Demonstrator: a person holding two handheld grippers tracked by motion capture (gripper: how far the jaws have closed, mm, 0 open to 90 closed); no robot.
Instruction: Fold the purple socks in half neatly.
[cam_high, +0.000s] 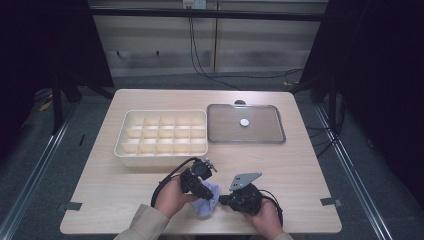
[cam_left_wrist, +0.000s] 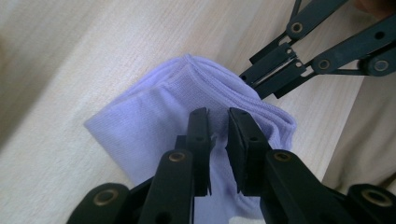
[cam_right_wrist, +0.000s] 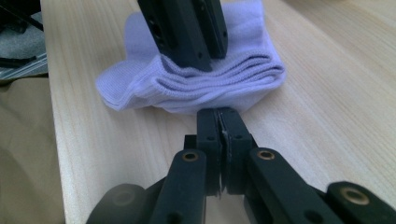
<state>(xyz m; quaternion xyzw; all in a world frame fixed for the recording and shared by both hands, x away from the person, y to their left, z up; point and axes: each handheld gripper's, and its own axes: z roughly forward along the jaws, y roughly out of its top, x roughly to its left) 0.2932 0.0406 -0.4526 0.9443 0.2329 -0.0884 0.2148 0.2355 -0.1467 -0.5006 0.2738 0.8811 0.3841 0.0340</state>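
Note:
A folded lavender cloth (cam_high: 206, 201) (cam_left_wrist: 159, 116) (cam_right_wrist: 224, 81) lies on the wooden table near its front edge. My left gripper (cam_high: 209, 193) (cam_left_wrist: 218, 114) comes down on top of it, the jaws a narrow gap apart and the tips resting on the fabric. In the right gripper view the left gripper (cam_right_wrist: 205, 58) presses into the cloth's upper layers. My right gripper (cam_high: 221, 200) (cam_right_wrist: 218, 112) lies low over the table with its jaws together, the tips touching the cloth's folded edge. Whether a layer is pinched between them I cannot tell. In the left gripper view the right gripper (cam_left_wrist: 248, 78) meets the cloth's far edge.
A cream tray (cam_high: 125, 135) with many small compartments stands in the middle of the table (cam_high: 300, 165). Beside it on the right lies a clear lid (cam_high: 220, 130) with a white knob (cam_high: 244, 122). Both hands rest at the front edge, cables trailing.

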